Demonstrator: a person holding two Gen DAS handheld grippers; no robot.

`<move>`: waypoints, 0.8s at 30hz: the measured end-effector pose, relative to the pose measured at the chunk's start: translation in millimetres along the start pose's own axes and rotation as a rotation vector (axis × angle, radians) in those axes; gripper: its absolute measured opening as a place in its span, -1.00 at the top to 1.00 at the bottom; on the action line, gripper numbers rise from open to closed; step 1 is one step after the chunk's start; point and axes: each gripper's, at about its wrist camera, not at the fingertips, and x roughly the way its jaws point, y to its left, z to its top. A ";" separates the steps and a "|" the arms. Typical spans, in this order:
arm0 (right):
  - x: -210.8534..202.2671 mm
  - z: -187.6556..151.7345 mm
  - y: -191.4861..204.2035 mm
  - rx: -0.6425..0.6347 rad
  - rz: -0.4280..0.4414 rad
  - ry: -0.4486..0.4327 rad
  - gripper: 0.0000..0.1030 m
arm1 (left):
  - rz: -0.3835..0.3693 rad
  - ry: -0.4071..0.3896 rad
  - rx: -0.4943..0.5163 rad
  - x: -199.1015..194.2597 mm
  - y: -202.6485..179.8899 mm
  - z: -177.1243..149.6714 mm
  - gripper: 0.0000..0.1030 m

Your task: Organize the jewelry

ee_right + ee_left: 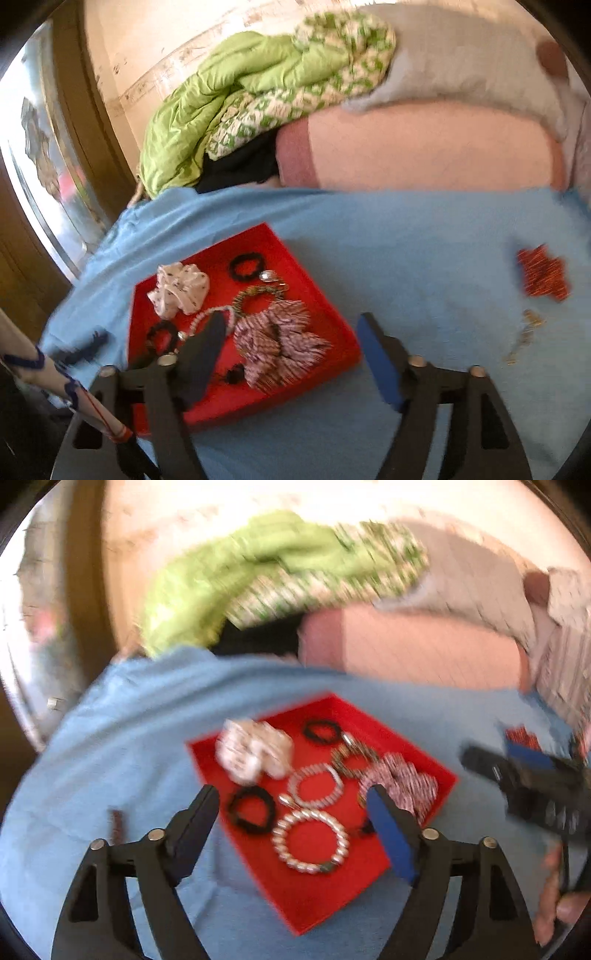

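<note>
A red tray (317, 897) lies on a blue sheet and holds a white scrunchie (253, 751), black hair ties (251, 810), silver beaded bracelets (310, 840) and a pink striped piece (402, 779). My left gripper (293, 799) is open and empty, hovering over the tray. The tray also shows in the right wrist view (332, 321), left of my open, empty right gripper (291, 325). A red-orange beaded piece (543, 275) and small gold pieces (526, 334) lie on the sheet at the right. The right gripper body (535, 779) appears at the right in the left wrist view.
The blue sheet (406, 251) covers the surface. A green quilt (236, 99), a pink pillow (424, 147) and a grey one (461, 62) are piled behind. A dark hair clip (86, 349) lies left of the tray. A window frame (74, 122) stands at left.
</note>
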 end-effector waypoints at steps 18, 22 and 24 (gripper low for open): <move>-142.5 -105.8 40.1 -0.297 -0.186 -0.073 -0.96 | 0.326 -0.035 -0.065 -134.0 13.5 -93.1 -1.00; -148.8 -116.1 41.1 -0.316 -0.191 -0.068 -0.96 | 0.358 -0.027 -0.072 -132.5 15.6 -96.6 -1.00; -150.5 -119.1 40.9 -0.323 -0.197 -0.065 -0.96 | 0.375 -0.022 -0.059 -130.3 12.9 -96.6 -1.00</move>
